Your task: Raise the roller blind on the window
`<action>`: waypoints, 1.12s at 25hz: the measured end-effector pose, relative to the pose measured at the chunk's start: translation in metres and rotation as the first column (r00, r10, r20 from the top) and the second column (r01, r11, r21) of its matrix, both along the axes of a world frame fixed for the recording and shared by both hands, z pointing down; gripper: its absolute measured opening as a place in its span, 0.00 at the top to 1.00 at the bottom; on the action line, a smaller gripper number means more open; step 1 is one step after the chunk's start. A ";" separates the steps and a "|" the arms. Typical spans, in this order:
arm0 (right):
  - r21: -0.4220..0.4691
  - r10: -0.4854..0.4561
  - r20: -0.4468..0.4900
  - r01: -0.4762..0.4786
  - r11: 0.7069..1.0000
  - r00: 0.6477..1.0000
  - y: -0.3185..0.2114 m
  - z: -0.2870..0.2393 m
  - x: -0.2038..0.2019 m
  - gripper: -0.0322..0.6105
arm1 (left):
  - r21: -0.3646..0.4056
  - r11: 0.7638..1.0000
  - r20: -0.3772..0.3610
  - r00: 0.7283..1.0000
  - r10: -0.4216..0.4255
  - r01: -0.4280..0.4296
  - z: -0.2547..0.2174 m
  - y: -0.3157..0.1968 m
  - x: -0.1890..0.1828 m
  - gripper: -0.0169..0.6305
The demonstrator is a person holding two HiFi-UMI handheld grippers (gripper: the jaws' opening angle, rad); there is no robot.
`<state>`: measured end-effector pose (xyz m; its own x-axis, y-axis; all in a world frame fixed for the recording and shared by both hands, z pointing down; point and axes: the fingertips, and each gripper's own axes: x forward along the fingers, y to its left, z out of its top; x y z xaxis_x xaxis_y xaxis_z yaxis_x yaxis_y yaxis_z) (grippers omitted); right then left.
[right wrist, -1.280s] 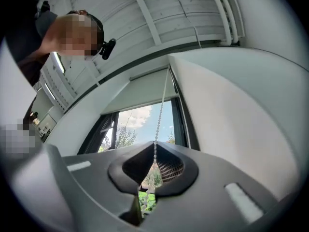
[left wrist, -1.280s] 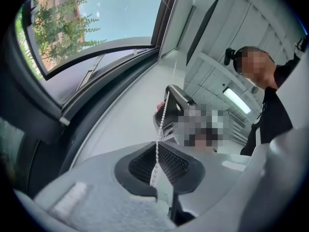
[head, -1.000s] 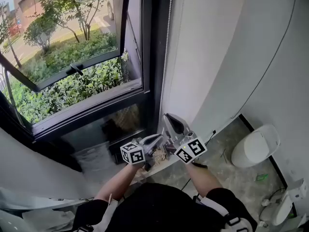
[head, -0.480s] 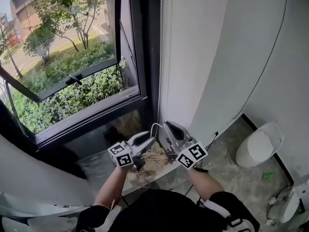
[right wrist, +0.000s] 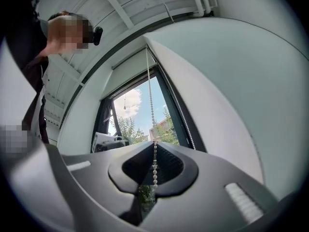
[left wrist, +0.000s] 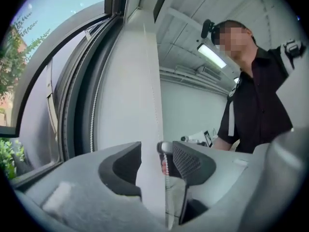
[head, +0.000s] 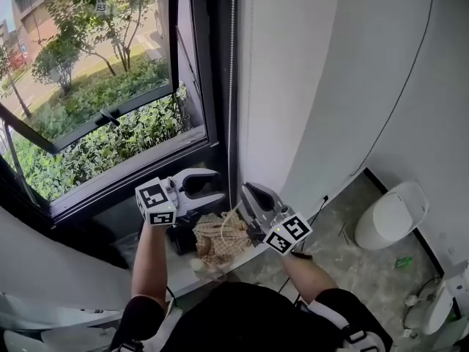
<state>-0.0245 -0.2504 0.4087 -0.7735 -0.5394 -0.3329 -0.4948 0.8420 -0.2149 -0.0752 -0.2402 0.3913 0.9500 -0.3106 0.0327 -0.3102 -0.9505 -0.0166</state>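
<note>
The left tool (head: 218, 185) sits higher against the window frame (head: 217, 86) than 1 second back, when it hung low beside the right tool (head: 246, 191). Its jaws have just been opening and now stand wide apart. In the left gripper view the bead chain (left wrist: 166, 170) runs between the pads, close to 1 of them, with nothing pressing on it: released. The right tool is low and has not shifted. Its jaws are clenched on the chain, and the beads rise straight out of the closed pads in the right gripper view. A 2nd strand (right wrist: 186, 124) hangs just beside, along the frame. We read this as the reset in a hand-over-hand pull: the right tool holds what has been gained while the left goes up for a fresh bite. The next move would be to close the left tool on the same strand, higher up, then draw down. Taking the other strand would likely lower the roller blind instead. No blind fabric shows across the glass (head: 110, 116) in the head view, so we cannot tell how far up it is.
</note>
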 end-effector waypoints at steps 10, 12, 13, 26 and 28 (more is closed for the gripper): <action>0.009 -0.039 -0.002 0.039 0.999 0.999 0.011 -0.001 -0.008 0.92 | 0.165 0.986 -0.478 0.873 0.097 -0.020 -0.158 -0.007 0.008 0.65; 0.008 -0.042 -0.005 0.042 0.999 0.999 0.011 -0.001 -0.010 0.92 | 0.172 0.985 -0.519 0.847 0.115 -0.028 -0.179 -0.011 0.015 0.65; 0.008 -0.044 -0.007 0.044 0.999 0.999 0.012 -0.001 -0.011 0.92 | 0.180 0.983 -0.508 0.853 0.117 -0.027 -0.185 -0.012 0.021 0.65; 0.009 -0.059 -0.006 0.059 0.998 0.998 0.014 -0.001 -0.015 0.92 | 0.239 0.968 -0.514 0.856 0.057 0.079 -0.191 -0.012 0.038 0.95; 0.008 -0.059 -0.005 0.059 0.998 0.998 0.014 -0.001 -0.015 0.92 | 0.207 0.977 -0.559 0.825 0.076 0.050 -0.191 -0.012 0.032 0.95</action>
<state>-0.0391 -0.2366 0.4075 -0.8054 -0.4902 -0.3332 -0.4456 0.8714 -0.2050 -0.0429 -0.2519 0.2000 0.7869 -0.2381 -0.5693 -0.3132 -0.9490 -0.0361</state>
